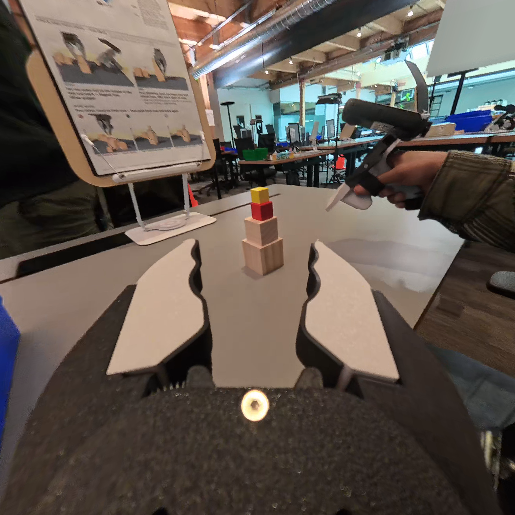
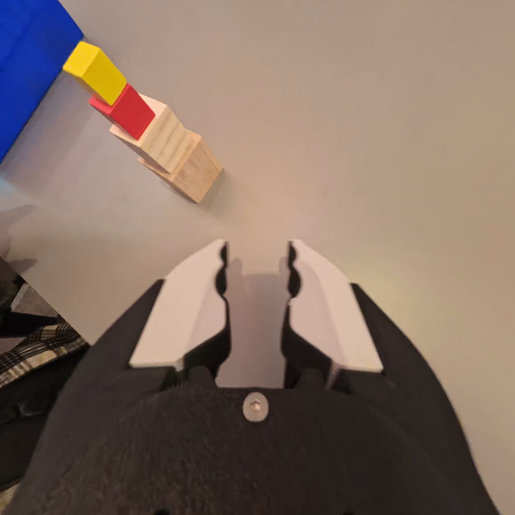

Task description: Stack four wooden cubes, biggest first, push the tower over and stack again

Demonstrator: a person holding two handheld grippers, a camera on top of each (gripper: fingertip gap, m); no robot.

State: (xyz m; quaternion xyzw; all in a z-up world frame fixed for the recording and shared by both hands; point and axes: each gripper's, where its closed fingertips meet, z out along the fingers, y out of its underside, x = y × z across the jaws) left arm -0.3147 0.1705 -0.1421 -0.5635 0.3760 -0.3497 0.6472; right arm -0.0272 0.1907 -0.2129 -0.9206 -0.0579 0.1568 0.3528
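Observation:
A tower of four cubes stands on the grey table [image 1: 362, 237]: a large plain wooden cube [image 1: 263, 256] at the bottom, a smaller plain cube [image 1: 261, 230], a red cube [image 1: 262, 210] and a yellow cube [image 1: 259, 194] on top. My left gripper [image 1: 255, 245] is open and empty, level with the table, just short of the tower. My right gripper [image 2: 257, 245] is open and empty; in the left wrist view it [image 1: 338, 199] hangs above the table, right of the tower. The right wrist view looks down on the yellow [image 2: 96, 72], red [image 2: 131, 111] and plain cubes [image 2: 192, 170].
A stand with an instruction sheet [image 1: 117, 92] is at the table's back left. A blue object [image 2: 25, 69] lies beyond the tower in the right wrist view. The table's right edge [image 1: 434, 289] drops to a wooden floor. A person's sleeve [image 1: 473, 200] reaches in from the right. Left tips to right tips: about 30 cm. Between my right fingertips and the red cube [image 1: 262, 210] there is roughly 12 cm.

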